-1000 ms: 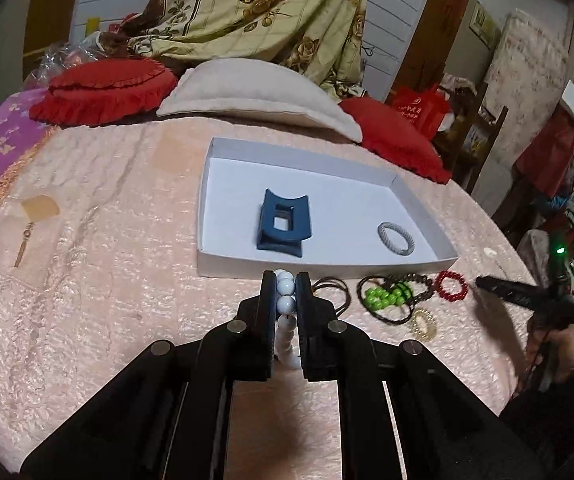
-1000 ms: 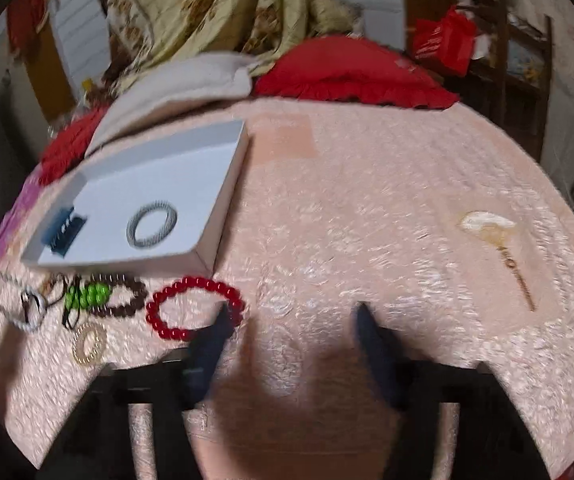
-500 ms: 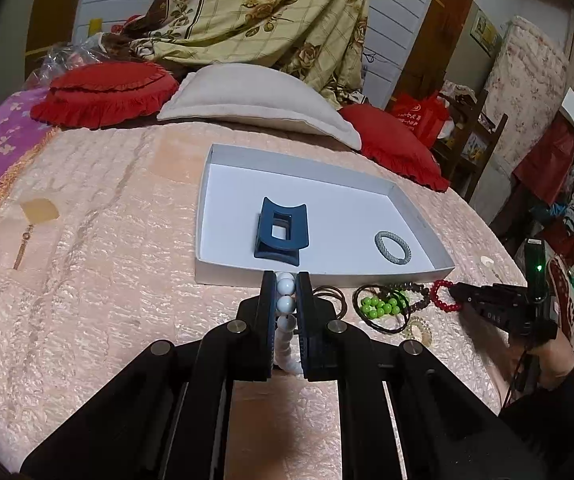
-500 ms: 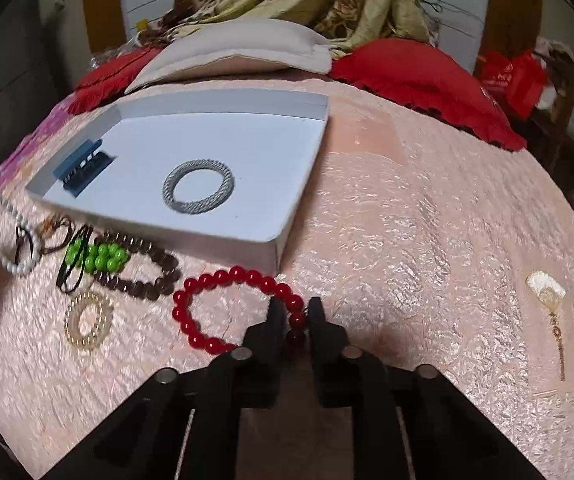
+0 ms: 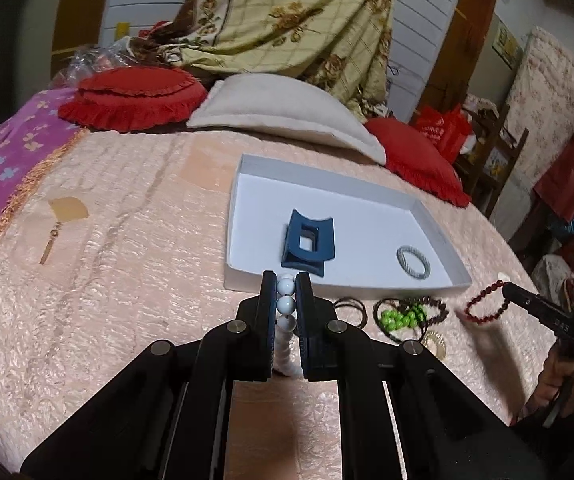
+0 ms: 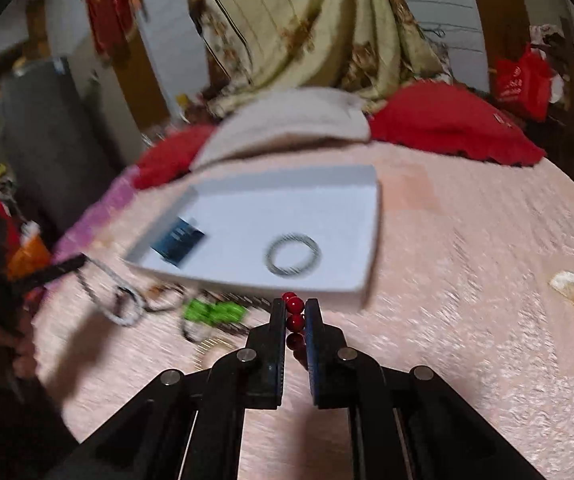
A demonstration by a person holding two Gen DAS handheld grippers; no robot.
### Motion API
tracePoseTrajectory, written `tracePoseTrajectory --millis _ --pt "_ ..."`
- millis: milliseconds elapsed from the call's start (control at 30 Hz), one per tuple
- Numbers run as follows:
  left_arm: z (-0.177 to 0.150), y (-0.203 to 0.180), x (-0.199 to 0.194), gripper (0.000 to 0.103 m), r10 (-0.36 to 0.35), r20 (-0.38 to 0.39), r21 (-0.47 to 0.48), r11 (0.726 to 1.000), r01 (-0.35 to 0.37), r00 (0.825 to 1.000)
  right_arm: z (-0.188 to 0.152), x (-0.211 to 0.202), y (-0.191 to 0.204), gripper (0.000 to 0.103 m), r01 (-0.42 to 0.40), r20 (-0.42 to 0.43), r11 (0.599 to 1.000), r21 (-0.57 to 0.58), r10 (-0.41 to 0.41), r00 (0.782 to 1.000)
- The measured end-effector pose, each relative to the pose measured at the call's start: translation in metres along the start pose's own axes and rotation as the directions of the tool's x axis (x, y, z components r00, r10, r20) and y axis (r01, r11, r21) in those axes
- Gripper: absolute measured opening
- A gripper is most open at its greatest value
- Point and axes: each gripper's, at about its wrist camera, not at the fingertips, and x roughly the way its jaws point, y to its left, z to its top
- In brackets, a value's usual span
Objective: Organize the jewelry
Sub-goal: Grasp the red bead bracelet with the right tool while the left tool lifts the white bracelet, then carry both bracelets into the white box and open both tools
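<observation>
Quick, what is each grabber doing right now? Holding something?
Left gripper: closed on the white bead bracelet.
Right gripper: closed on the red bead bracelet.

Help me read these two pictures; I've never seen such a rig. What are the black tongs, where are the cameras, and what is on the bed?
No robot: a person holds a two-finger gripper in each hand, each with a camera looking along its fingers. The left gripper is shut on a white bead bracelet; the right gripper is shut on a red bead bracelet. On the pink bedspread lies a white tray holding a blue hair clip and a grey ring. Green beads lie beside it.
</observation>
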Motion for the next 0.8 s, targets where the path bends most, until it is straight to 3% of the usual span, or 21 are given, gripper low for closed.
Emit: tracePoseTrajectory --millis 167,367,800 --pt "0.007 0.0 -0.016 0.008 -0.046 0.05 -0.02 0.999 0.047 0.998 0.007 -0.016 0.014 0.008 -0.054 0.083 0.998 -0.011 0.055 0.995" --pt "0.011 -0.007 -0.021 0.008 -0.112 0.051 -0.01 0.994 0.113 0.992 0.004 -0.01 0.023 0.008 -0.06 0.066 0.997 -0.038 0.062 0.996" --pt "0.013 -0.019 -0.019 0.008 -0.098 0.037 0.005 0.995 0.098 0.994 0.006 0.001 0.027 0.008 -0.045 0.04 0.998 -0.037 0.047 0.998"
